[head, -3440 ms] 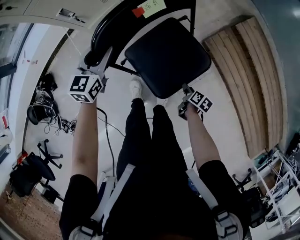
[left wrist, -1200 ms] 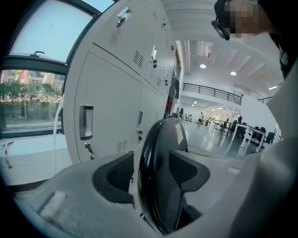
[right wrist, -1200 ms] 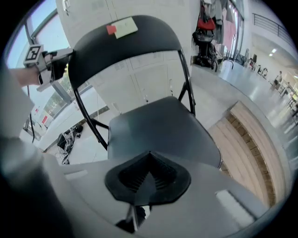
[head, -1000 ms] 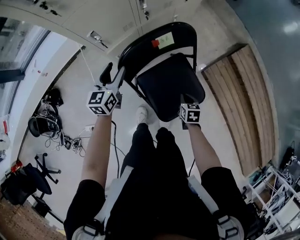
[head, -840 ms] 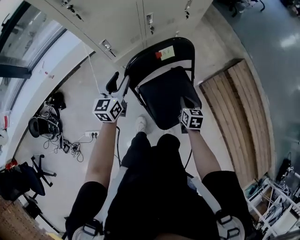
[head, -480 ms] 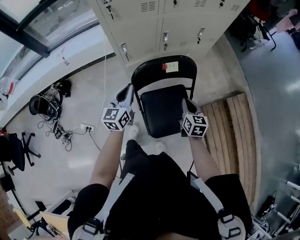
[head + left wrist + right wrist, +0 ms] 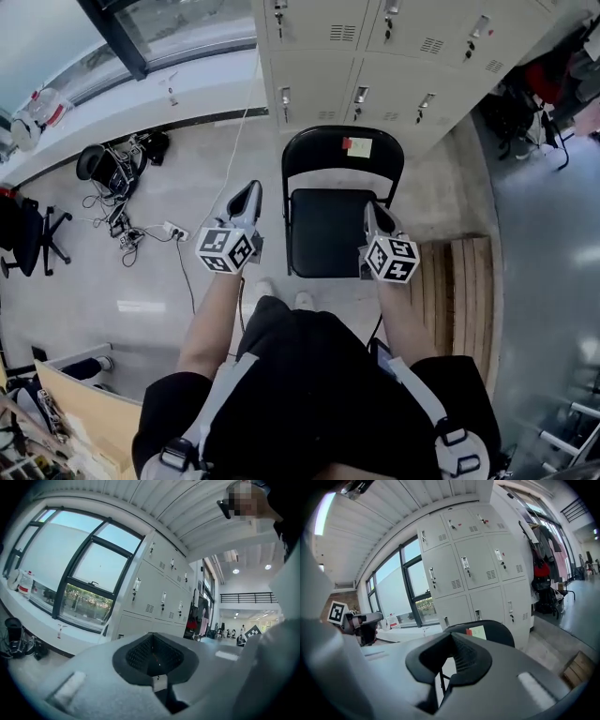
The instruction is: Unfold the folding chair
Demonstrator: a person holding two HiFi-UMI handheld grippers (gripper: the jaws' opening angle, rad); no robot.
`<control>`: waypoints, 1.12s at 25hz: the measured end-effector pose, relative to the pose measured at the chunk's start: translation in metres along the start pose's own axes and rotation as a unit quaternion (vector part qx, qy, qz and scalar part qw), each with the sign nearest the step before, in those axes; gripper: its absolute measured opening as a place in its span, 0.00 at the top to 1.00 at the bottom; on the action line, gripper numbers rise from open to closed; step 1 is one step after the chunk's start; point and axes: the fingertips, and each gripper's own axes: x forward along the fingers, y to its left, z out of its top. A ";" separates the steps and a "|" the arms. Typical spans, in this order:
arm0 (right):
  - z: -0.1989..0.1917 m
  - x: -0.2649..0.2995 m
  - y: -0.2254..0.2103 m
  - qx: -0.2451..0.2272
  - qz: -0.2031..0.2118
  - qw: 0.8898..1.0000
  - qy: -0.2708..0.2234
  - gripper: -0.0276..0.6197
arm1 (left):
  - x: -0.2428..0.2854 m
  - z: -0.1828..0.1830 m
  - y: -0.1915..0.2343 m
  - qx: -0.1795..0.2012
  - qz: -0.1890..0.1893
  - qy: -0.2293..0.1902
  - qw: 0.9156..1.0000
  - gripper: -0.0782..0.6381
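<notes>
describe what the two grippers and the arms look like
Left gripper and right gripper are alike: pale grey bodies with dark ribbed pads, each carrying a white cube printed with black square markers. The arms are bare below short black sleeves; grey straps run over the black top.

In the right gripper view the grey right gripper (image 7: 451,641) hides the seat and legs of the black metal folding chair (image 7: 499,632); only the top of its backrest shows. The print on its pale yellow label (image 7: 360,147) is too small to read.
</notes>
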 end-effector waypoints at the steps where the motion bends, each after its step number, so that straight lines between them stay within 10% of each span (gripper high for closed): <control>1: 0.003 -0.003 0.005 -0.001 0.006 1.000 -0.005 0.95 | -0.010 0.002 0.003 -0.004 0.010 -0.005 1.000 0.88; 16: 0.062 -0.076 0.110 -0.041 0.068 0.988 -0.135 0.95 | -0.143 0.059 0.001 0.038 0.068 -0.085 0.993 0.88; 28: 0.044 -0.132 0.180 -0.057 0.084 0.985 -0.138 0.95 | -0.210 0.084 -0.003 0.042 0.052 -0.114 0.991 0.88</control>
